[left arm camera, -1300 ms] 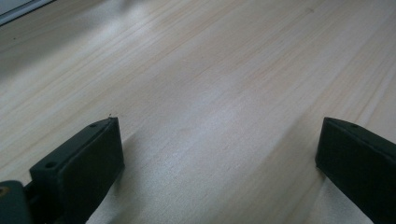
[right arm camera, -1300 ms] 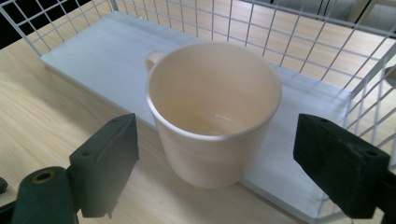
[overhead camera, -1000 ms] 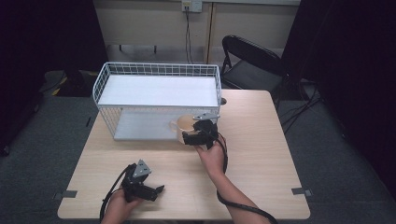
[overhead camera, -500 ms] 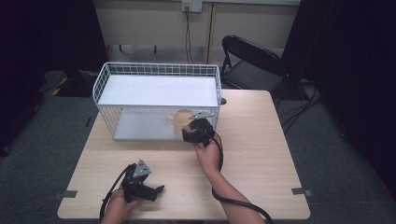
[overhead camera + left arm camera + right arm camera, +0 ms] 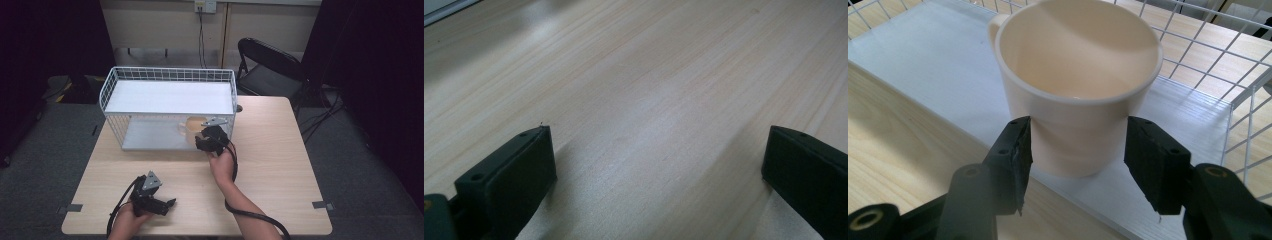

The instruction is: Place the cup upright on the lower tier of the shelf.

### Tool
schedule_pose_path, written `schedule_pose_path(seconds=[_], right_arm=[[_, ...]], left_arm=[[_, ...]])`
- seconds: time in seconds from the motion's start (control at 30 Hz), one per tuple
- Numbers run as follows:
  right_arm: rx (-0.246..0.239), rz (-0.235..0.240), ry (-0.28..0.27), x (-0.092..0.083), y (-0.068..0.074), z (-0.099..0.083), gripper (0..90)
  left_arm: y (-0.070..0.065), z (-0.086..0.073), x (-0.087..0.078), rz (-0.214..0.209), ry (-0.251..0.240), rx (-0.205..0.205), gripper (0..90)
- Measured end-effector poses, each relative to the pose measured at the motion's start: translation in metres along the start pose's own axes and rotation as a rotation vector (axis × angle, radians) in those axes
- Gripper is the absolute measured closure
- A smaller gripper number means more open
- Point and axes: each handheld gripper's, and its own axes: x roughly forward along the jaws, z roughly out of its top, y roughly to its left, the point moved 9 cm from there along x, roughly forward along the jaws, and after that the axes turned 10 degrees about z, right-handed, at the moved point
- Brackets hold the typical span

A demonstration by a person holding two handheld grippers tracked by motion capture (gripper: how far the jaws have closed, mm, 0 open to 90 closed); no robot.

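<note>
A cream cup (image 5: 192,123) (image 5: 1078,85) with a handle stands upright on the white lower shelf (image 5: 923,60) of a white wire rack (image 5: 170,75), near that shelf's front right edge. My right gripper (image 5: 200,134) (image 5: 1075,150) reaches in from the front, and its two black jaws press the cup's sides low down. My left gripper (image 5: 167,204) (image 5: 659,165) lies low over the wooden table (image 5: 280,150) near the front left, jaws wide apart with bare wood between them.
The rack has a white upper shelf (image 5: 170,97) above the cup and wire walls at the back and sides. A black folding chair (image 5: 270,65) stands behind the table's far right. Cables trail from both grippers across the table.
My right gripper has moved forward and slightly left with the cup, carrying it further under the rack's upper shelf. The left gripper has stayed still.
</note>
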Motion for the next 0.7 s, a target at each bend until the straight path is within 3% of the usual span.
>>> schedule_pose_path(seconds=[0.37,0.7], right_arm=[[0.015,-0.008,0.011,0.008,-0.002,-0.002,44.8],[0.008,-0.042,0.000,0.014,-0.003,0.001,45.6]], left_arm=[[0.000,0.000,0.000,0.000,0.000,0.000,0.3],[0.000,0.000,0.000,0.000,0.000,0.000,0.3]])
